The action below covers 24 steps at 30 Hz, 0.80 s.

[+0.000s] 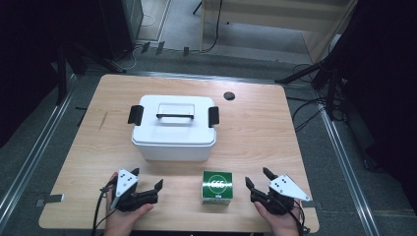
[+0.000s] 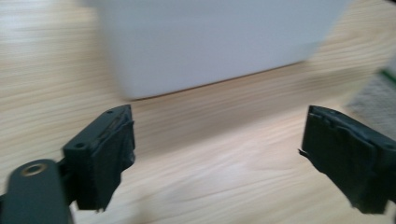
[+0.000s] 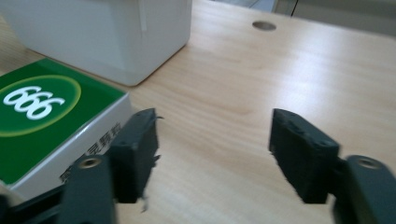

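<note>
A white lidded storage box (image 1: 173, 128) with black side clasps and a black handle stands at the middle of the wooden table (image 1: 255, 137). In front of it, slightly to the right, sits a small green-topped carton (image 1: 217, 187) marked 666. My left gripper (image 1: 146, 178) rests near the front edge, left of the carton, open with nothing between its jaws. My right gripper (image 1: 258, 177) is to the right of the carton, also open and empty. In the left gripper view my gripper (image 2: 217, 135) faces the white box (image 2: 210, 42). In the right gripper view my gripper (image 3: 212, 126) is beside the carton (image 3: 42, 121).
A round cable hole (image 1: 229, 96) lies in the table behind the white box, toward the right. Bare wood stretches to the right of the box (image 3: 102, 32). Dark stands and cables surround the table on the floor.
</note>
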{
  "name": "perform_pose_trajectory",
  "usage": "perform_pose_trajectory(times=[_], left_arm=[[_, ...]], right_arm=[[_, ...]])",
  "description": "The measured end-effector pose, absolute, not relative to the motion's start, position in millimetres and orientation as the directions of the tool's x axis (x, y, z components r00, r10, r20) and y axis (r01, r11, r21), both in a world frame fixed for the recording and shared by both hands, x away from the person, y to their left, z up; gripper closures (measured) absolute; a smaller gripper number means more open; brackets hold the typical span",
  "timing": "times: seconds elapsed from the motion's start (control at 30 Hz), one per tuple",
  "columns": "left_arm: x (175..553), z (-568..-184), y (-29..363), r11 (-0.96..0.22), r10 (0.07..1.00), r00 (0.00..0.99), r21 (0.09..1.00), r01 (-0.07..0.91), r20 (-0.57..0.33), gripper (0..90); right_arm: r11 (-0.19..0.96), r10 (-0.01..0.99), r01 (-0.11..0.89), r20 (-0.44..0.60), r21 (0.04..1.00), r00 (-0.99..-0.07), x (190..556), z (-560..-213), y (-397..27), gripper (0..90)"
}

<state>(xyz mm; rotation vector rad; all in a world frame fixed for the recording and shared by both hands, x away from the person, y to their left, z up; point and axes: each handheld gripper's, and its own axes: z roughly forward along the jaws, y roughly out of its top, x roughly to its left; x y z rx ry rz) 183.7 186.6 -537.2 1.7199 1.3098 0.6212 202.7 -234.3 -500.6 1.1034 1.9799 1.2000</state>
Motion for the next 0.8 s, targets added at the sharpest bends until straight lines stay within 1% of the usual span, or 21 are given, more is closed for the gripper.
perform_pose_trajectory(times=[0.07,0.1,0.13,0.2,0.23,0.27,0.3,0.33,0.37,0.43,0.47,0.5,0.53,0.57,0.7,0.73,0.8], left_arm=[[186,-539,203,-0.054,0.948,0.296,0.859,0.509,-0.116,8.6],[186,-540,209,-0.052,0.952,0.285,0.859,0.51,-0.111,7.9],[187,-540,218,-0.044,0.96,0.26,0.862,0.504,-0.103,6.8],[188,-539,232,-0.011,0.973,0.203,0.861,0.508,-0.107,6.4],[189,-539,236,-0.003,0.979,0.177,0.862,0.508,-0.102,6.4],[189,-539,243,0.006,0.981,0.164,0.862,0.506,-0.103,6.5],[189,-540,246,0.006,0.983,0.153,0.861,0.509,-0.097,6.5],[189,-540,246,0.006,0.983,0.153,0.861,0.509,-0.097,6.5],[190,-540,255,-0.001,0.989,0.128,0.863,0.504,-0.073,6.5],[191,-539,263,0.01,0.992,0.103,0.866,0.499,-0.071,6.5],[191,-539,263,0.01,0.992,0.103,0.866,0.499,-0.071,6.5],[191,-539,269,0.029,0.993,0.082,0.867,0.498,-0.081,6.5],[191,-539,269,0.029,0.993,0.082,0.867,0.498,-0.081,6.5],[193,-540,273,0.045,0.995,0.055,0.867,0.497,-0.084,6.5],[198,-542,283,0.065,0.997,0.004,0.862,0.503,-0.077,6.5],[199,-542,285,0.08,0.996,-0.011,0.861,0.502,-0.087,6.5],[202,-542,287,0.09,0.996,-0.05,0.868,0.489,-0.075,6.5]], right_arm=[[0.275,0.86,0.357,-0.062,0.893,-0.507,210,-494,-234,19.7],[0.28,0.849,0.369,-0.048,0.886,-0.527,215,-491,-234,15.3],[0.29,0.838,0.382,-0.04,0.877,-0.544,219,-489,-234,13.7],[0.329,0.81,0.399,-0.038,0.856,-0.585,229,-481,-231,9.5],[0.348,0.786,0.401,-0.031,0.848,-0.618,233,-477,-231,5.7],[0.356,0.769,0.412,-0.013,0.839,-0.639,237,-475,-230,1.1],[0.373,0.745,0.42,0.003,0.827,-0.667,242,-470,-229,0.0],[0.383,0.734,0.419,0.004,0.823,-0.679,244,-467,-228,0.0],[0.404,0.716,0.407,-0.007,0.819,-0.698,248,-463,-227,0.0],[0.445,0.663,0.405,0.01,0.798,-0.748,253,-455,-225,0.0],[0.445,0.663,0.405,0.01,0.798,-0.748,253,-455,-225,0.0],[0.512,0.628,0.357,-0.057,0.781,-0.776,256,-447,-219,0.0],[0.512,0.628,0.357,-0.057,0.781,-0.776,256,-447,-219,0.0],[0.541,0.615,0.34,-0.086,0.769,-0.784,260,-442,-214,0.0],[0.55,0.606,0.327,-0.098,0.768,-0.789,273,-432,-210,0.0],[0.559,0.605,0.322,-0.11,0.764,-0.789,277,-429,-209,0.0],[0.574,0.592,0.308,-0.125,0.759,-0.796,285,-424,-209,0.1]])
